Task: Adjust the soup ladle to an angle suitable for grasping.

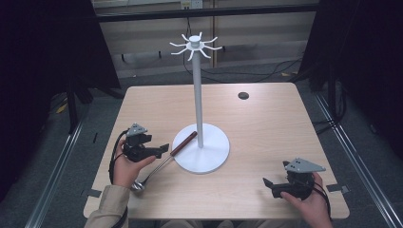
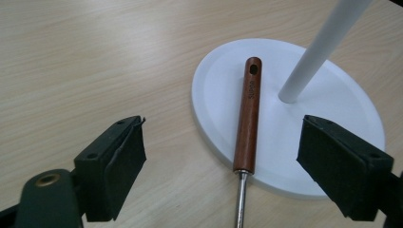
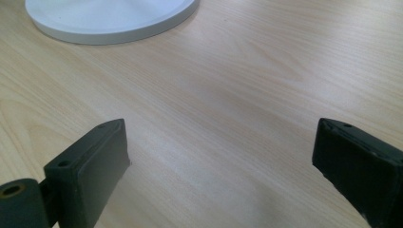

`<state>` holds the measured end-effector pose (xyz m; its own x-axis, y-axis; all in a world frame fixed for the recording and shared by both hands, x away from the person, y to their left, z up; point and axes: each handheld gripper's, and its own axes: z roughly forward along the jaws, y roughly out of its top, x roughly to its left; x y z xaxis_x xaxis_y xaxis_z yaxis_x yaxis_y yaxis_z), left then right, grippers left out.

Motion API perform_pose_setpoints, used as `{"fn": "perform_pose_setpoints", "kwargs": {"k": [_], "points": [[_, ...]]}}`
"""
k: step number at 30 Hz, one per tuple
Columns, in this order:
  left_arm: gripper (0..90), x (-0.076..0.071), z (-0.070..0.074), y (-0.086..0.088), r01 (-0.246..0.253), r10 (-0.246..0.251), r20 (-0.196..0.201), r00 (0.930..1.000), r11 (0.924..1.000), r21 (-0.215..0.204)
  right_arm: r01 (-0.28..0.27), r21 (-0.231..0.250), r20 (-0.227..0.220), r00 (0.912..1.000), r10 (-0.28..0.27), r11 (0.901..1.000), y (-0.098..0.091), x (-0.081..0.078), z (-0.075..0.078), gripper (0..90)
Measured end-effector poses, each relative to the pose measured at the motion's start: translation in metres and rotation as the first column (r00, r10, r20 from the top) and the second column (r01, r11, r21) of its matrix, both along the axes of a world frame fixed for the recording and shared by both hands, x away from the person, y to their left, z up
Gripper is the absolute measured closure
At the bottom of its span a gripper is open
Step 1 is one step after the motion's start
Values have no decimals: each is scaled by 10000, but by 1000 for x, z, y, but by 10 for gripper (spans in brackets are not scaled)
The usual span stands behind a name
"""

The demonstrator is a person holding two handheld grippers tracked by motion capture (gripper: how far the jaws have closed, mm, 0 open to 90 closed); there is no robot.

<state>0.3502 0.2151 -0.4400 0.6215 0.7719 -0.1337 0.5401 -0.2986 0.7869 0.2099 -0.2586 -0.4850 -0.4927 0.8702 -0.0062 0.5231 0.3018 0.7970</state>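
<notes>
Left claw [image 1: 163,148] hovers w/ jaws wide apart, nothing between the pads, lined up on a ladle [image 1: 164,160] lying on the pale wood worktop [image 1: 266,123]. The ladle's long axis runs diagonally: steel bowl near the worktop's front-left edge by the person's left hand [image 1: 124,167], brown wooden handle pointing up and to the right, its far end resting on the round white base of a hook stand [image 1: 201,151]. In the left gripper view the handle [image 2: 248,116] lies straight ahead, between the two black jaws but beyond them, not yet touched; its hanging hole sits at the far end, close to the stand's white pole [image 2: 318,52], apart from it. The metal shank [image 2: 241,199] runs back toward the camera.

Right claw [image 1: 268,184] waits at the front-right of the worktop, jaws also spread and empty, well apart from the ladle; its own view gives bare wood plus the base rim [image 3: 119,23] at top left.

Judgement: left hand is clearly nearer, so the pick falls to it. Handle runs approx. along the claw's line of approach, so jaws should close across its width. Hooks [image 1: 195,46] at the pole top look like the destination.
</notes>
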Motion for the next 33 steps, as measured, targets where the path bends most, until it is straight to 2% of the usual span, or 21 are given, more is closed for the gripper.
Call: {"fn": "perform_pose_setpoints", "kwargs": {"k": [4,7,10,11,12,13,15,16,17,19,22,23,24,25,26,27,28,30,31,32,33], "points": [[227,1,2,-8,244,-243,-22,9997,9997,68,50,40,37,10000,-51,10000,-2,-1,1,44],[377,1,2,-16,738,-732,-343,9967,9971,171,28,58,68,10000,-28,10000,-2,-1,1,44],[606,4,0,-27,1386,-1357,-800,9875,9899,310,67,89,16,10000,-67,9999,-2,-1,1,44],[714,4,-2,-32,1569,-1527,-948,9837,9869,382,59,51,16,10000,-59,10000,-2,0,0,44],[781,7,-3,-37,1854,-1779,-1131,9775,9809,595,65,58,-1,10000,-65,10000,-2,0,0,44],[824,7,-4,-42,1891,-1810,-1161,9766,9799,630,53,64,-14,10000,-53,10000,-2,0,0,44],[890,11,-7,-55,2217,-2058,-1430,9681,9694,1057,66,69,-3,10000,-66,10000,-2,-1,0,44],[900,13,-9,-59,2220,-2057,-1373,9689,9681,1159,64,65,-3,10000,-64,10000,-2,-1,0,44],[900,15,-10,-64,2306,-2100,-1524,9657,9639,1332,62,63,-1,10000,-62,10000,-2,-1,0,44],[900,19,-12,-73,2393,-2144,-1577,9639,9575,1610,65,74,2,10000,-65,10000,-2,0,0,44],[900,27,-18,-85,2339,-1997,-1890,9615,9553,1806,51,83,24,10000,-51,10000,-4,0,-1,44],[900,27,-18,-85,2339,-1997,-1890,9615,9553,1806,51,83,24,10000,-51,10000,-4,0,-1,44],[900,31,-21,-86,2436,-2057,-1998,9580,9515,1882,50,94,1,10000,-50,9999,-4,0,-1,44],[900,33,-23,-87,2397,-2005,-2022,9586,9515,1927,47,109,-6,10000,-47,9999,-4,0,-1,44],[900,34,-26,-88,2285,-1889,-2076,9598,9554,1871,51,98,20,10000,-51,9999,-4,0,-1,44],[900,36,-27,-88,2257,-1834,-2088,9606,9532,2011,87,103,16,10000,-87,9999,-4,0,0,44],[900,37,-31,-88,2114,-1665,-2196,9613,9567,2000,117,129,34,9999,-118,9998,-5,-1,0,44],[900,39,-32,-86,2017,-1565,-2170,9635,9578,2046,112,118,56,9999,-112,9999,-5,0,0,44],[900,40,-34,-86,1802,-1378,-2152,9668,9647,1918,107,126,58,9999,-108,9999,-6,0,0,44],[900,42,-34,-85,1778,-1348,-2181,9666,9652,1918,111,120,38,9999,-112,9999,-6,0,0,44],[900,42,-34,-85,1543,-1143,-2183,9692,9723,1757,111,120,38,9999,-112,9999,-6,0,0,44]]}}
